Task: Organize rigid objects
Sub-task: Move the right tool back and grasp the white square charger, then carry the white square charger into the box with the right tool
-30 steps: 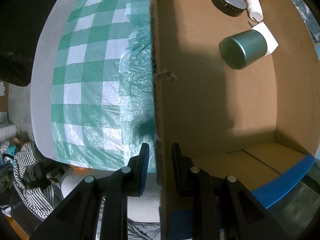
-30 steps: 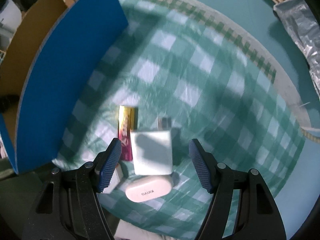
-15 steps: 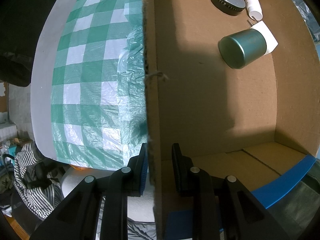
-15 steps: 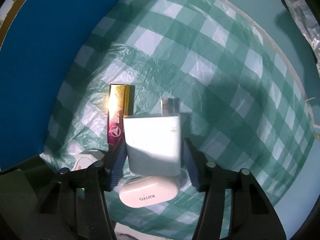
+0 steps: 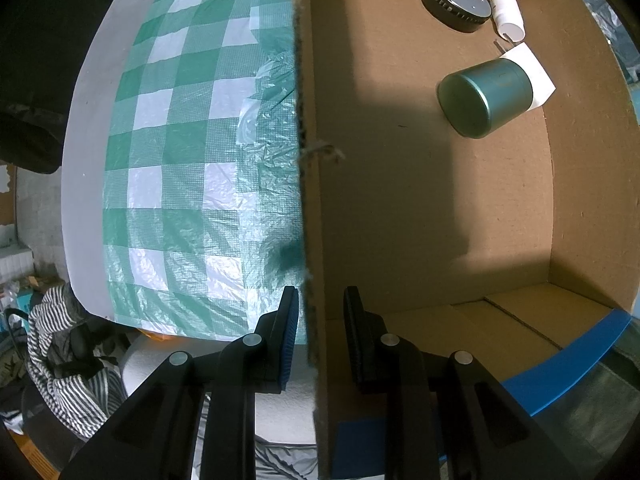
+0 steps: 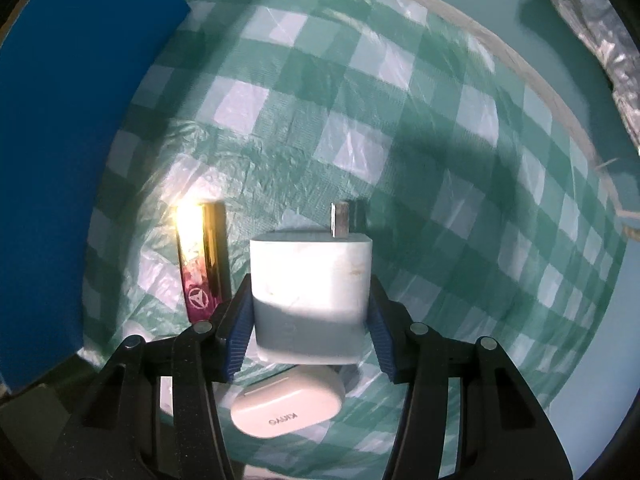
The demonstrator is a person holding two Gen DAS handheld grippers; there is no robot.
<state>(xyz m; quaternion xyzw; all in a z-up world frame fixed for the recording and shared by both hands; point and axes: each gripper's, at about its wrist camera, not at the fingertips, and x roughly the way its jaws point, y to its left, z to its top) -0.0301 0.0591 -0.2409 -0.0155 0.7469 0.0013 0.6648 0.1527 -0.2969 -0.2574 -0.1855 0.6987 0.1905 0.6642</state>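
Charger [image 6: 310, 292], white plug-in block, sits between the blue pads of the right gripper [image 6: 310, 320], jaws narrowed onto its two side faces, so it looks gripped; whether it is off the checked tablecloth [image 6: 400, 120] cannot be told. To do the step well: lift straight up and keep the squeeze square on the flat sides, because the pads hold only the rear half and the block could pivot if tilted. Clear the white earbud case [image 6: 288, 412] lying just below it and the shiny gold-and-magenta tube [image 6: 204, 264] just beside it on the left, then carry over the blue box wall [image 6: 80, 120]. Prongs [image 6: 342, 220] point away from the camera, along the fingers; the long axis seems to run the same way, though the body is close to square. Left gripper [image 5: 320, 332] straddles the cardboard box wall [image 5: 310, 160], jaws narrow with a pad on each side, apparently steadying it; contact cannot be confirmed. Inside the box lie a green tin [image 5: 484, 96] on its side, a dark round puck [image 5: 456, 0] and a small white cylinder [image 5: 508, 20], so drop the charger on the bare floor nearer.
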